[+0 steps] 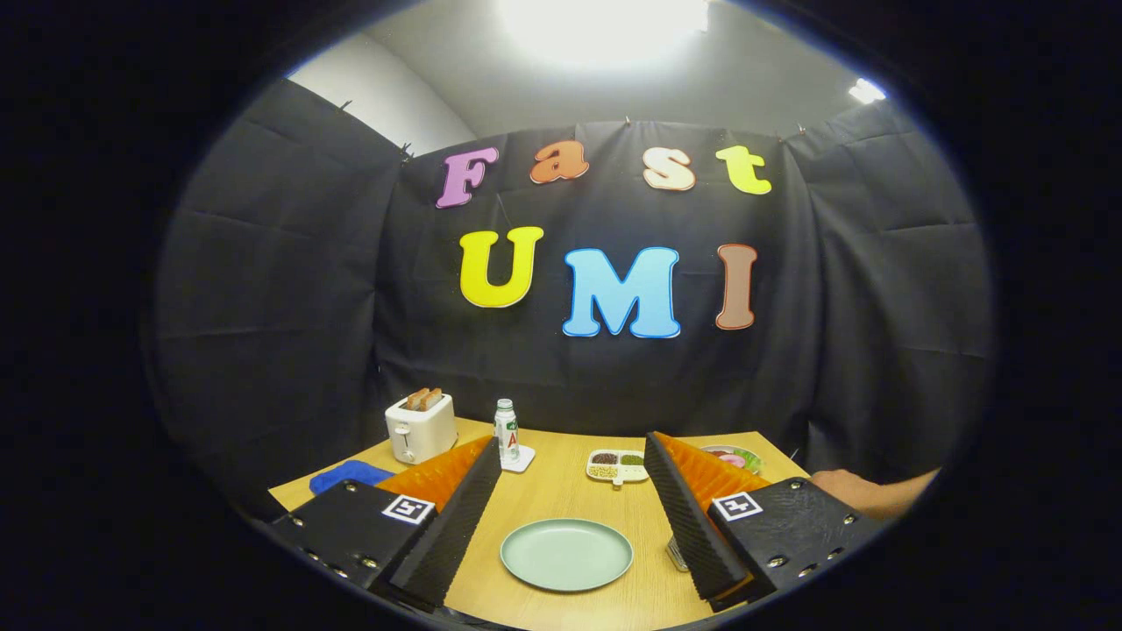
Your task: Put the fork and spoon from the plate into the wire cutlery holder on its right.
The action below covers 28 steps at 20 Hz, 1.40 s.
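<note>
The gripper (570, 517) is hovering wide open, holding nothing, above the plate (566, 554), which is looking bare. Before descending, I'd be hunting for the cutlery.

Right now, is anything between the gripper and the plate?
Nothing visible. The gripper is open, and the bare plate lies on the table between its fingers. The bottle and snack tray stand beyond.

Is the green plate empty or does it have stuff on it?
Empty: the plate shows a bare surface between the open gripper fingers.
</note>
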{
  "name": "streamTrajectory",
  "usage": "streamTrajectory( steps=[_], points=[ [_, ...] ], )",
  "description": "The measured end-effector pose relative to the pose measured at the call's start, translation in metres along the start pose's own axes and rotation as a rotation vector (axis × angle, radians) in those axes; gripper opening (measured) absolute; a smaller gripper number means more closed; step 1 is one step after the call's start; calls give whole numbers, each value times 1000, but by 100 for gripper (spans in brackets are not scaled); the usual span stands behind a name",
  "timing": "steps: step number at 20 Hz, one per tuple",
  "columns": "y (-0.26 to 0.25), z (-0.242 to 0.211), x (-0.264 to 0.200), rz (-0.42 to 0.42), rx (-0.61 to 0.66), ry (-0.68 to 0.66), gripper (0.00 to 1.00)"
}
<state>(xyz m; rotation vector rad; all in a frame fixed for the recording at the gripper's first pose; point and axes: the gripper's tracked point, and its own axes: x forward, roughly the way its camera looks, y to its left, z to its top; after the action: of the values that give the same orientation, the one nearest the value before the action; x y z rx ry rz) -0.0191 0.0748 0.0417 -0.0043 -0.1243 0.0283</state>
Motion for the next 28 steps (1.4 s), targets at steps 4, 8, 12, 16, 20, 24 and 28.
streamTrajectory(
  steps=[4,8,12,16,20,24,28],
  points=[
    [8,2,-4,30,15,-6,99],
    [15,5,-7,46,16,-12,99],
    [18,4,-7,51,10,-5,99],
    [16,4,-8,45,-2,0,99],
    [12,9,-8,23,-4,-17,99],
    [9,7,-9,8,-5,-9,99],
    [6,6,-7,-5,-5,-9,99]
  ],
)
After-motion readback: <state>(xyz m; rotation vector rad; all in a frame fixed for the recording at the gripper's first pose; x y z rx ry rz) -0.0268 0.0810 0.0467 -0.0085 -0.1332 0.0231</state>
